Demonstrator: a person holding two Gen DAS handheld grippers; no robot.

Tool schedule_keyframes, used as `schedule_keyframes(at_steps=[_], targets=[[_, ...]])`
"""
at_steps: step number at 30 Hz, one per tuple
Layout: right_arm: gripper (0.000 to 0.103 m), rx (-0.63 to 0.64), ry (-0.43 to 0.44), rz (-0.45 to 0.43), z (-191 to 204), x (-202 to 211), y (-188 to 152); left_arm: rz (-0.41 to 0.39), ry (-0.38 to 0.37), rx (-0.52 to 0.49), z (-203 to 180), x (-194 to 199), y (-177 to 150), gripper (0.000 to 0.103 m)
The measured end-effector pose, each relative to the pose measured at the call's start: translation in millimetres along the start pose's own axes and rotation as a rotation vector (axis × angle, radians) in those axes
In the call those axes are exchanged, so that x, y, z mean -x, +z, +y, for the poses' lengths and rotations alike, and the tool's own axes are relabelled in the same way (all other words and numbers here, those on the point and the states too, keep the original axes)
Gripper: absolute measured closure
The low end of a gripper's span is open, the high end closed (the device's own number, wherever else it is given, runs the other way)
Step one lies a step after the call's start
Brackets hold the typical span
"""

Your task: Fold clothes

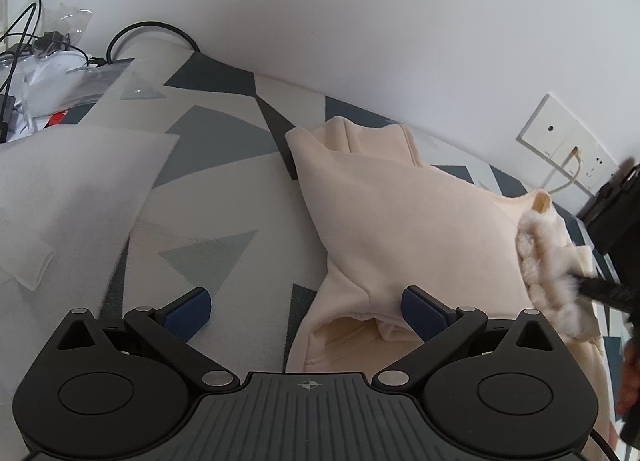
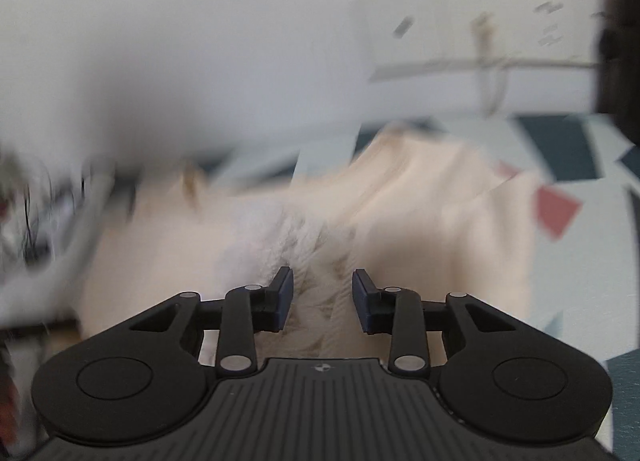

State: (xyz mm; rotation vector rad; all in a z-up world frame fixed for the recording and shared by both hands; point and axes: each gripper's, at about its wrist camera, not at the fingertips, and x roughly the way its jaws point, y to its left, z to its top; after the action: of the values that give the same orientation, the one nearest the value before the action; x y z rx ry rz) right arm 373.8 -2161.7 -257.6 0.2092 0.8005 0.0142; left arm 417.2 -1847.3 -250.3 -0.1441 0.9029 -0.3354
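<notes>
L gripper angled down, jaws wide apart over cream hoodie on patterned bedsheet. R gripper jaws part-apart at fleece collar; grip unclear, view motion-blurred.

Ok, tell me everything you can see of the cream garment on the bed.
The cream garment is soft, fleece-like fabric lying crumpled on the patterned bedcover, near the wall. A fluffy, woolly trim runs along its right side, and an open cuff or hem faces the left tool, whose wide-open pads straddle it without pressing. The right tool is open over the fluffy part. That view is blurred.
</notes>
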Motion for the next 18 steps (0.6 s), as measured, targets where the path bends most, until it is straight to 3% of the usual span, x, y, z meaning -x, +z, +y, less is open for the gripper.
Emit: schedule_keyframes(at_steps=[2,3,6,7,10,14,18], targets=[[0.068,0.128,-0.051,-0.030,14,-4,-4,-0.001,-0.008,0.015,1,0,0,0.001],[0.068,0.124,-0.053,-0.020,15,-2,-1,-0.002,-0.012,0.024,2,0,0,0.001],[0.065,0.037,-0.016,-0.076,1,15,8,-0.008,-0.022,0.044,4,1,0,0.001],[0.058,0.004,-0.043,-0.124,-6,22,10,-0.010,-0.022,0.045,4,1,-1,0.001],[0.056,-0.099,-0.147,-0.187,-32,27,15,-0.020,-0.018,0.042,2,1,-2,0.001],[0.060,-0.287,-0.142,-0.132,-67,12,15,-0.027,-0.011,0.037,0,1,-4,0.001],[0.066,-0.249,-0.151,-0.119,-67,-2,11,-0.026,0.000,0.014,-3,-1,-4,0.001]])
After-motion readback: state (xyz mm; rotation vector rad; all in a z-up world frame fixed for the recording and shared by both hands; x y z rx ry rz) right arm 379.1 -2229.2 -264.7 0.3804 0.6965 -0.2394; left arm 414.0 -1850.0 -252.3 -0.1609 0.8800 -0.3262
